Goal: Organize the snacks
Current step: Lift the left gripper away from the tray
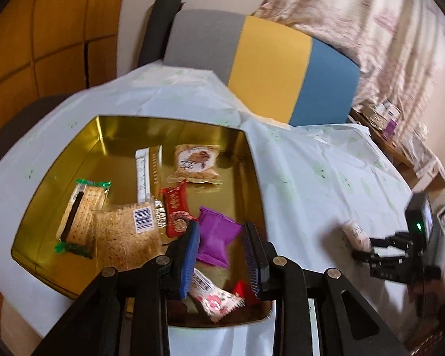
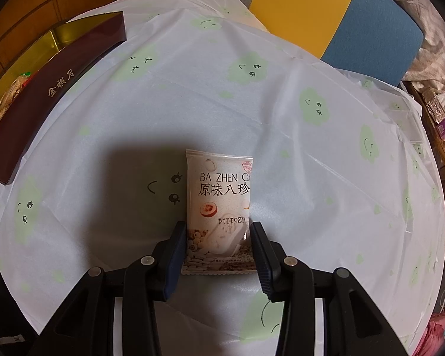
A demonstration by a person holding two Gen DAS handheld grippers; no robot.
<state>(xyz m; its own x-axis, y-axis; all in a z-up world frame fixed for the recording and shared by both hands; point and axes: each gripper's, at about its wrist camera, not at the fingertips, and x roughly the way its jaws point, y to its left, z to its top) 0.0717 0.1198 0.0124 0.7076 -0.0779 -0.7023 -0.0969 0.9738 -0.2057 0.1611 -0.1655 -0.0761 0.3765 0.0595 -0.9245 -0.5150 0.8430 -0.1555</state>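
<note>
Covered in a white cloth (image 2: 281,112) with green faces. On the left, a gold tin (image 1: 246,160) with maroon sides, loaded with packets: crackers (image 1: 80,216), a barcoded bar (image 1: 124,237), a round biscuit (image 1: 195,163), a red wrapper (image 1: 175,204). Above it, spread wide and gripping nothing, the left gripper (image 1: 221,255), with a purple packet (image 1: 216,237) in the gap, contact unclear. Flat on the cloth well right of the tin, a white pack (image 2: 219,204), its near end between the right gripper (image 2: 216,255) fingers (image 2: 175,252), parted to about the pack's width; grip not clear.
</note>
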